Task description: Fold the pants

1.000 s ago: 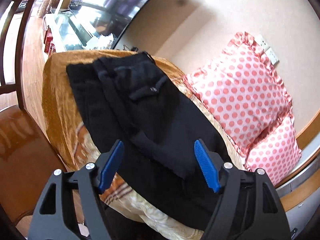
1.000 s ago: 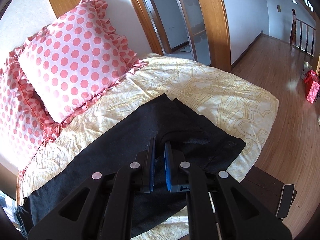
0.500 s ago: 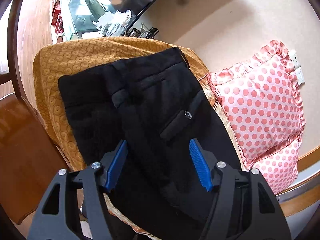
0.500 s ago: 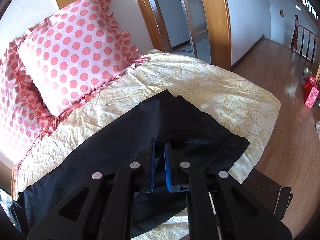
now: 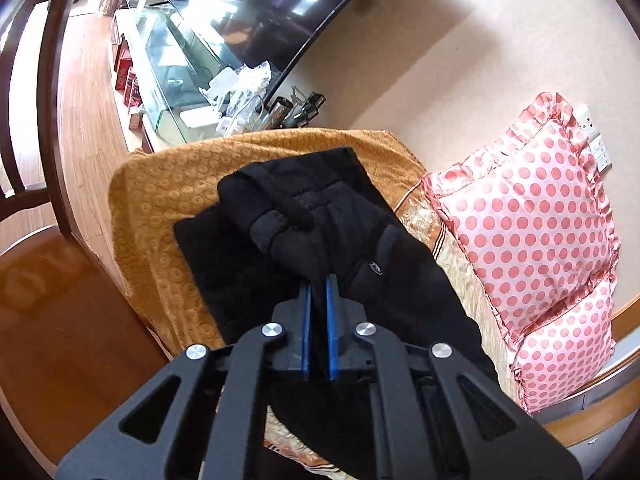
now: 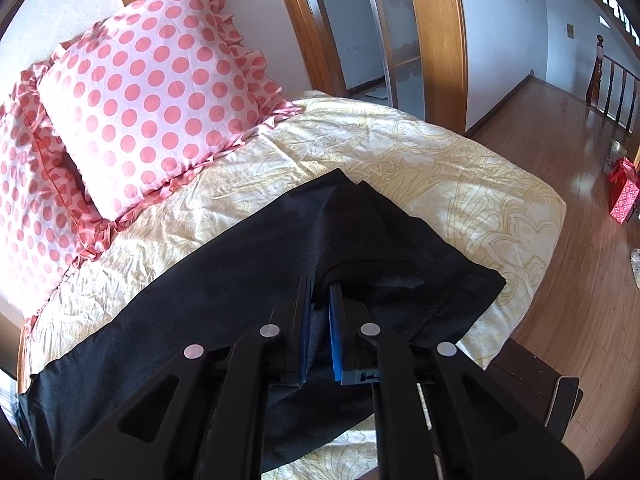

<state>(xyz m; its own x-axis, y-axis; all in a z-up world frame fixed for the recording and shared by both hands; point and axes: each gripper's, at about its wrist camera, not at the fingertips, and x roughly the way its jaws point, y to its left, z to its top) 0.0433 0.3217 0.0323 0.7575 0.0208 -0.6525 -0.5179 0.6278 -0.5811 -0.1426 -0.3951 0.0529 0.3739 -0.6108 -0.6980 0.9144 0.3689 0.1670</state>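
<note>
Black pants (image 5: 304, 240) lie across the bed, waistband end bunched on the orange blanket (image 5: 168, 192), back pocket with a small button showing. My left gripper (image 5: 318, 284) is shut on a fold of the pants near the waist. In the right wrist view the leg end of the pants (image 6: 248, 280) lies on the yellow patterned sheet (image 6: 460, 172). My right gripper (image 6: 320, 292) is shut on a raised fold of the pants near the hems.
Two pink polka-dot pillows (image 5: 532, 232) lean on the wall behind the bed, also in the right wrist view (image 6: 148, 92). A glass cabinet (image 5: 172, 64) with clutter stands beyond the blanket. A dark wooden chair (image 5: 44, 280) is left. Wood floor (image 6: 580, 280) and doorway lie right.
My left gripper has closed from wide open onto a fold of the pants near the waist, bunching the waistband. The right gripper has stayed shut on the leg end.
</note>
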